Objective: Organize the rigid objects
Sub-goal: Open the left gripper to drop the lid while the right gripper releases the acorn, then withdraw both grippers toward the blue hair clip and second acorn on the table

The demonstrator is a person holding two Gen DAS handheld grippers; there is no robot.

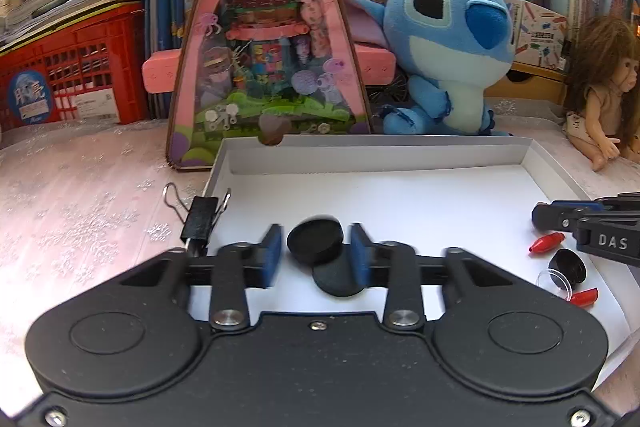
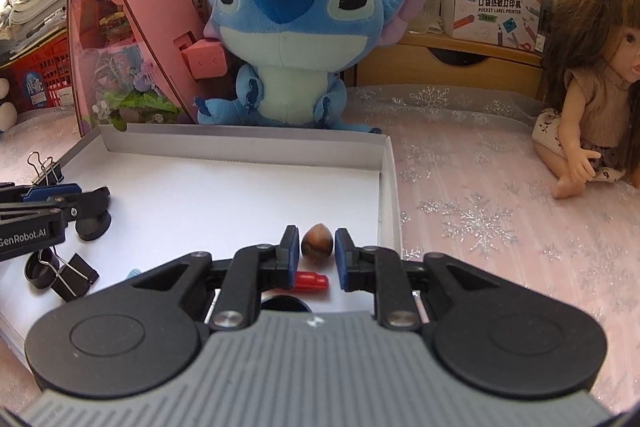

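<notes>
A shallow white box lid (image 1: pixel 400 155) lies on the table. My left gripper (image 1: pixel 316 251) is open, with a black disc (image 1: pixel 315 241) between its blue pads, apart from both; a second black disc (image 1: pixel 340 277) lies under it. My right gripper (image 2: pixel 317 255) is open around a brown hazelnut (image 2: pixel 317 243), with gaps on both sides. A red cone piece (image 2: pixel 310 281) lies below it. The left gripper shows in the right wrist view (image 2: pixel 80 203), and the right gripper's finger shows in the left wrist view (image 1: pixel 580 215).
Black binder clips (image 1: pixel 198 217) (image 2: pixel 74 275) sit at the lid's left edge. Red cones (image 1: pixel 546 242) and a small black cup (image 1: pixel 568 267) lie at the right. A Stitch plush (image 2: pixel 292 27), a pink toy box (image 1: pixel 264 39), a doll (image 2: pixel 592 79) and books stand behind.
</notes>
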